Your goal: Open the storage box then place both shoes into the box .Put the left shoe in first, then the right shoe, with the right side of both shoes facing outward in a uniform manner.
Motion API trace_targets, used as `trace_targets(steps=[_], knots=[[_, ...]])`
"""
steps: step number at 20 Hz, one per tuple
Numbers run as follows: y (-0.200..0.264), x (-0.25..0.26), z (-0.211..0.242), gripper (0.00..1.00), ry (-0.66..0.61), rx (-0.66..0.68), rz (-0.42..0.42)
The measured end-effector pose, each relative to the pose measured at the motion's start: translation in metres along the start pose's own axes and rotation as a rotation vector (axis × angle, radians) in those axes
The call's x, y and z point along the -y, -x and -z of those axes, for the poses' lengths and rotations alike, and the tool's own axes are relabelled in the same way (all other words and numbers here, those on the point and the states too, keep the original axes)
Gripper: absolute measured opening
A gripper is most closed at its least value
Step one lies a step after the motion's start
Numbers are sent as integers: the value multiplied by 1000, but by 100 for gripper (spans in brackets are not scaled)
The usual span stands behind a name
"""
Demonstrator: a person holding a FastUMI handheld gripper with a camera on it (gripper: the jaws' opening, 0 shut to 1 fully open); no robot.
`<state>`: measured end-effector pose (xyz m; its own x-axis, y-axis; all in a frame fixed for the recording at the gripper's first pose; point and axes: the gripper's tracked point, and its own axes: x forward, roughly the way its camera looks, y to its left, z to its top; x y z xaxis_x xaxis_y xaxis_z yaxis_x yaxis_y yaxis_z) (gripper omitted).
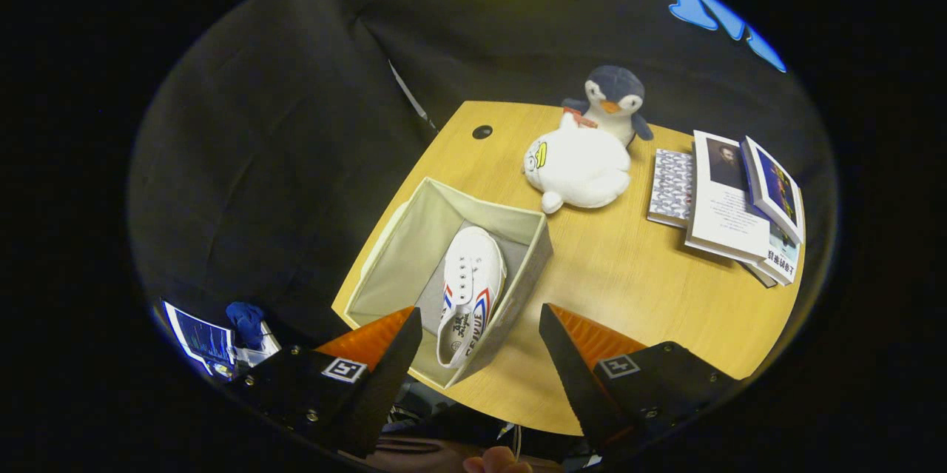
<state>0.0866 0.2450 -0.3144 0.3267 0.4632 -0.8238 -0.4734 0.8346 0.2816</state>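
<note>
White canvas shoe (470, 294) lies in the open storage box (414, 236), toward its 3 o'clock wall, toe at 12 — one is in. My tongs (481, 343) hang wide and empty above the box's near edge. The second shoe is what I must fetch; I'd lay it beside the first, toe matching, lowering it slowly so it clears the wall. Plush toys (581, 166) and books (729, 199) sit beyond on the table (629, 288).

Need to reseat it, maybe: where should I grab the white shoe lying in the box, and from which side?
Probably the heel collar of the white shoe, coming from above. It lies against the right wall of the open box, heel nearest the gripper, whose fingers hang open and empty above. The walls block side approaches; the opening's rim gives an edge to pinch.
</note>
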Motion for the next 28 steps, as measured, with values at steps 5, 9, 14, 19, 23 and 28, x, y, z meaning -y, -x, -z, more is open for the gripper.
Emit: trace_targets(steps=[5, 9, 14, 19, 23, 28], knots=[[60, 40, -24, 98, -71, 238, 114], [124, 81, -40, 98, -79, 428, 246], [212, 114, -63, 98, -69, 685, 379], [289, 114, -89, 98, 21, 974, 499], [316, 109, -90, 98, 20, 1103, 507], [326, 103, -92, 97, 31, 1112, 493]])
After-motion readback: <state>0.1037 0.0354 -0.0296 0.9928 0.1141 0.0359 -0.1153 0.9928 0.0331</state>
